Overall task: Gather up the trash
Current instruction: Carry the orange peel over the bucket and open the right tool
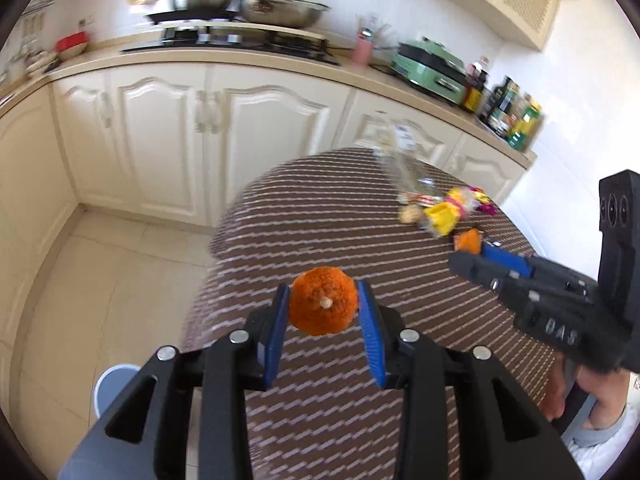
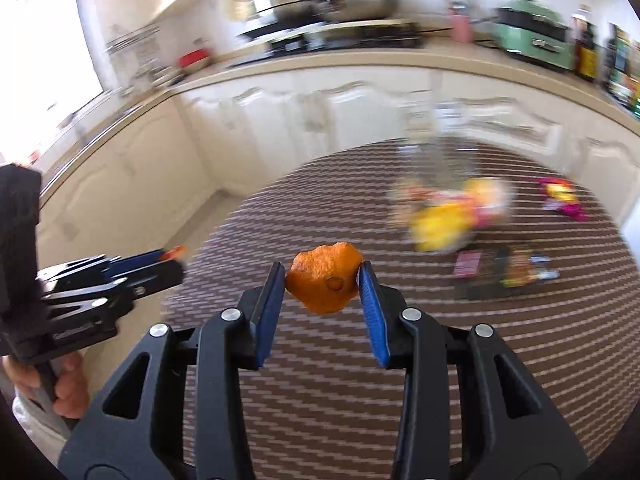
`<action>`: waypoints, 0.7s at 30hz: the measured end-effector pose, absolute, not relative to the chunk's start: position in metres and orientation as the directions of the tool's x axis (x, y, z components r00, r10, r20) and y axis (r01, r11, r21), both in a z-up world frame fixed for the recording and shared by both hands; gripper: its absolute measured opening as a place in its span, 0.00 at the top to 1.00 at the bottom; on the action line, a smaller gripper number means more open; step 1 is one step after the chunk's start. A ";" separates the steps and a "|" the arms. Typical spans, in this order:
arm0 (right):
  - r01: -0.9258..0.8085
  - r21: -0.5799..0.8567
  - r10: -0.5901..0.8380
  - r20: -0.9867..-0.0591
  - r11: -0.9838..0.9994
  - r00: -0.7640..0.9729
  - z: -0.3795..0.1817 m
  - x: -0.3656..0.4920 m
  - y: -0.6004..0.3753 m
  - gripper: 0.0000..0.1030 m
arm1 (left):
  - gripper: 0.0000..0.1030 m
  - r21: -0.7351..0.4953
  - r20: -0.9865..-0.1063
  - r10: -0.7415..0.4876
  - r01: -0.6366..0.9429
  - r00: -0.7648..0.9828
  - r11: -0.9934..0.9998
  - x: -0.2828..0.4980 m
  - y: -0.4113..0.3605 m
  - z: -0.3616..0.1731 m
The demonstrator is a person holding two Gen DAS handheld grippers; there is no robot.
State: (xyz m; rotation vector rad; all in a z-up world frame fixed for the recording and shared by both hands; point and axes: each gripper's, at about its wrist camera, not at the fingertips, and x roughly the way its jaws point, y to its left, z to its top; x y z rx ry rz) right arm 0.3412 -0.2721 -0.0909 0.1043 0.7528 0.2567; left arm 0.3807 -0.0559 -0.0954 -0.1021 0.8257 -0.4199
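Note:
My left gripper [image 1: 323, 292] is shut on a rounded piece of orange peel [image 1: 322, 306] with a stem nub, held above the striped round table [image 1: 320, 208]. My right gripper [image 2: 322, 274] is shut on a flatter piece of orange peel [image 2: 325, 280], also lifted over the table. In the left wrist view the right gripper [image 1: 464, 258] shows at the right with its peel [image 1: 469, 241] at the tips. The left gripper [image 2: 180, 258] appears at the left of the right wrist view. Wrappers lie further back: a yellow packet [image 1: 440, 216], a pink wrapper [image 2: 560, 198], dark packets [image 2: 504, 272].
Cream kitchen cabinets [image 1: 224, 128] and a counter with a stove, pans [image 1: 280, 10], a green appliance [image 1: 432, 68] and bottles [image 1: 516, 120] curve behind the table. A pale round bin [image 1: 110, 392] stands on the tiled floor at lower left. A crumpled clear bag [image 1: 396, 160] lies on the table's far side.

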 end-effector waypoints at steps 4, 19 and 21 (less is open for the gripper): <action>-0.308 0.200 0.358 -0.677 0.930 0.643 -0.098 0.343 -0.194 0.64 | 0.67 -0.268 -0.691 -0.362 0.244 0.625 0.932 0.366 0.008 -0.104; -0.542 0.275 0.499 -0.805 0.794 0.323 -0.210 0.346 0.064 0.64 | 0.67 -0.271 -0.825 -0.122 -0.196 0.552 0.943 0.304 0.246 -0.252; -0.540 0.279 0.480 -0.833 0.795 0.276 -0.237 0.350 0.085 0.64 | 0.67 -0.294 -0.838 -0.130 -0.238 0.530 0.926 0.303 0.264 -0.277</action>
